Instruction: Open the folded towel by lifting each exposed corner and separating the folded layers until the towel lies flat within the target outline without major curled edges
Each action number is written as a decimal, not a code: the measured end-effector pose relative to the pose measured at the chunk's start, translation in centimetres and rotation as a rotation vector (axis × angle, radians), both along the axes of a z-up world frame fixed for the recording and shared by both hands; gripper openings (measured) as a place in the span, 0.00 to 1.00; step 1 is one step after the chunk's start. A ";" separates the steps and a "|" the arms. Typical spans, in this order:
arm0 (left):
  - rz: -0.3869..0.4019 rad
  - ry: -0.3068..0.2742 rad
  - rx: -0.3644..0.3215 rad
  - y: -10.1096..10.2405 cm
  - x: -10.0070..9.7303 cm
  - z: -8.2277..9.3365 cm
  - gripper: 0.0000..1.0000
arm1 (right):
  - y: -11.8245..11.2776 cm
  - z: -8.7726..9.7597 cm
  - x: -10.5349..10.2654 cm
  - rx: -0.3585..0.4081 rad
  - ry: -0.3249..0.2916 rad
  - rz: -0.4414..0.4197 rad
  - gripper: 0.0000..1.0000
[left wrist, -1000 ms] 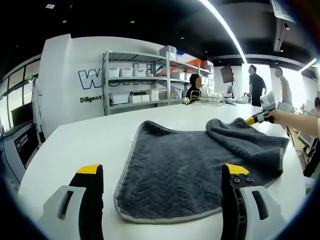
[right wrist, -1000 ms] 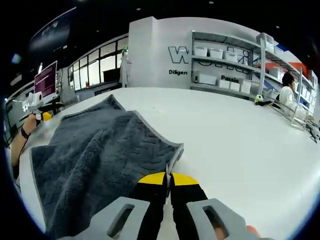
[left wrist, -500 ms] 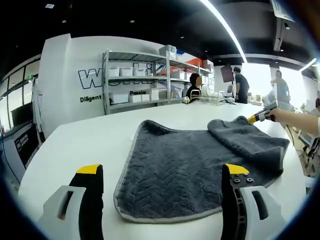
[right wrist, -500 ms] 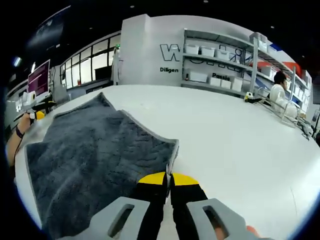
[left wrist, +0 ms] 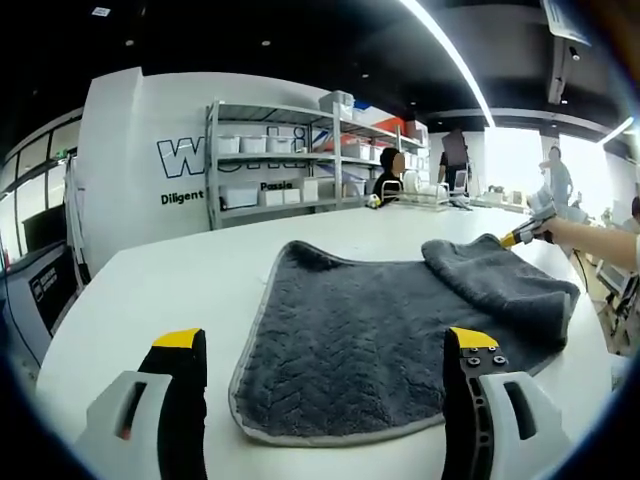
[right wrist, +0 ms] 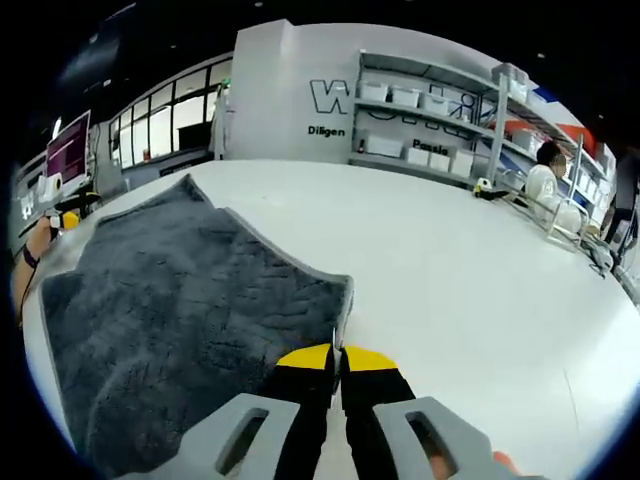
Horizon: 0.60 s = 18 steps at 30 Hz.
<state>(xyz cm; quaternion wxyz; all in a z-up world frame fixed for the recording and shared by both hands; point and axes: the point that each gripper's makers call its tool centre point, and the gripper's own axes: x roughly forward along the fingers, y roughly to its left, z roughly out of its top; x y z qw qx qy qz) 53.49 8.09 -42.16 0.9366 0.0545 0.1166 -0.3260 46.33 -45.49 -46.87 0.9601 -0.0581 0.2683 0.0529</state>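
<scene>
A dark grey towel [left wrist: 370,340] with a pale hem lies on the white table [left wrist: 150,290]. Its right part [left wrist: 500,285] is still doubled over in a soft fold. My left gripper [left wrist: 325,342] stands open just before the towel's near edge, holding nothing. At the far right, my right gripper [left wrist: 515,237] pinches the towel's corner. In the right gripper view, the right gripper [right wrist: 337,355] is shut on that corner, and the towel [right wrist: 170,310] spreads away to the left over the table [right wrist: 480,280]. The left gripper [right wrist: 65,220] shows small at the far left, past the towel.
Metal shelves [left wrist: 290,160] with white boxes stand against the white wall beyond the table. Several people [left wrist: 390,172] are at the back right. Bare tabletop lies left of the towel and beyond it. The table's edge [left wrist: 70,330] curves close on the left.
My right gripper has drawn the towel corner outward, away from the left gripper. The folded layer has slid back and lies lower and flatter. The left gripper has stayed put.
</scene>
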 end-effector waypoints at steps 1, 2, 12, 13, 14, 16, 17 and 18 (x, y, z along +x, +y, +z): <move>0.000 0.000 0.000 0.0 0.0 0.0 0.97 | -0.2 0.0 -0.1 0.000 0.001 -0.005 0.00; 0.000 0.000 0.001 0.0 0.0 0.0 0.97 | -0.4 -0.1 -0.2 -0.001 0.002 -0.010 0.00; 0.001 0.003 0.003 0.0 0.0 -0.2 0.97 | -2.7 -0.5 -0.8 -0.023 0.021 -0.055 0.00; 0.001 0.003 0.003 0.0 0.1 -0.2 0.97 | -2.9 -0.6 -0.9 -0.028 0.023 -0.057 0.00; 0.001 0.003 0.003 0.0 0.1 -0.2 0.97 | -3.1 -0.6 -1.1 -0.033 0.027 -0.061 0.00; 0.001 0.004 0.003 0.0 0.1 -0.2 0.97 | -3.5 -0.6 -1.3 -0.043 0.031 -0.066 0.00; 0.001 0.004 0.005 0.0 0.1 -0.2 0.97 | -3.7 -0.6 -1.3 -0.047 0.033 -0.070 0.00; 0.001 0.004 0.005 0.0 0.1 -0.2 0.97 | -4.0 -0.6 -1.4 -0.051 0.035 -0.074 0.00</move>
